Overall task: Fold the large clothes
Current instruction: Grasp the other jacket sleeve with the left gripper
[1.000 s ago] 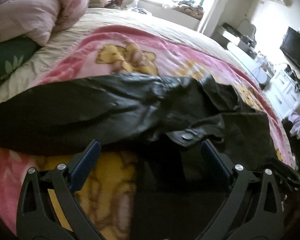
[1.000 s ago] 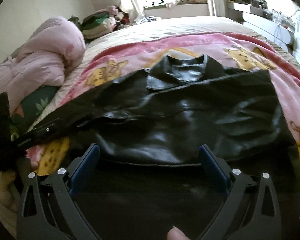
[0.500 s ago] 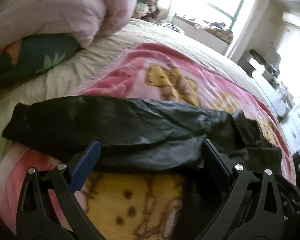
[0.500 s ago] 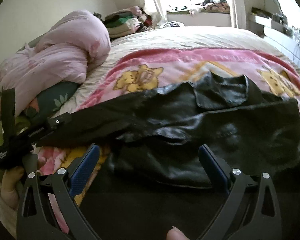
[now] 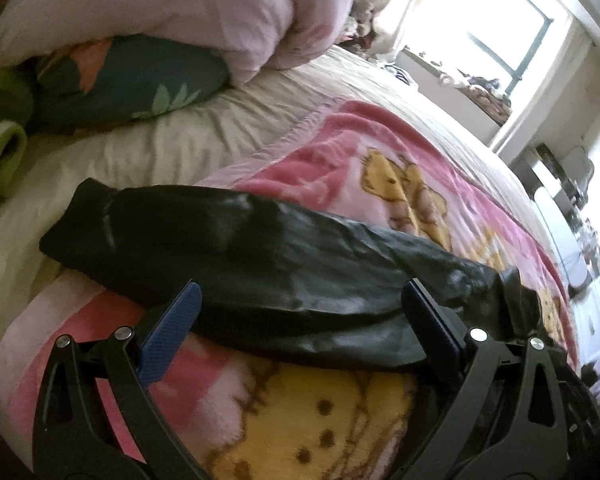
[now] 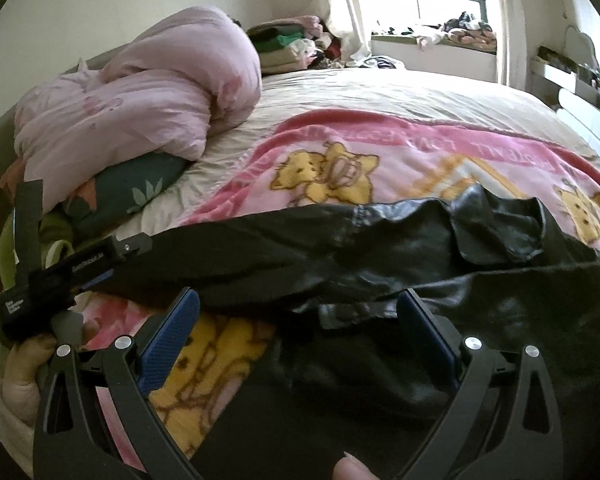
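A black leather jacket (image 6: 440, 264) lies spread on a pink cartoon-bear blanket (image 6: 340, 160) on the bed. Its long sleeve (image 5: 220, 248) stretches out to the left, cuff (image 5: 80, 216) resting on the cream sheet. My left gripper (image 5: 300, 300) hovers open just over the sleeve's near edge, nothing between its fingers. In the right wrist view my right gripper (image 6: 300, 308) is open above the jacket's lower body, and the left gripper's black body (image 6: 60, 276) with the hand holding it shows at the far left, by the sleeve end. The collar (image 6: 496, 224) lies rumpled at right.
A bundled pink duvet (image 6: 140, 100) and a dark floral pillow (image 5: 132, 80) lie at the bed's head on the left. Green fabric (image 5: 0, 136) sits at the far left edge. Folded clothes (image 6: 288, 44) are stacked by the window; white furniture (image 5: 560, 208) stands along the right.
Both grippers have swung left along the jacket. The left one moved from the snap-buttoned front to the outstretched sleeve; the cuff end is now in view. Both stayed open.
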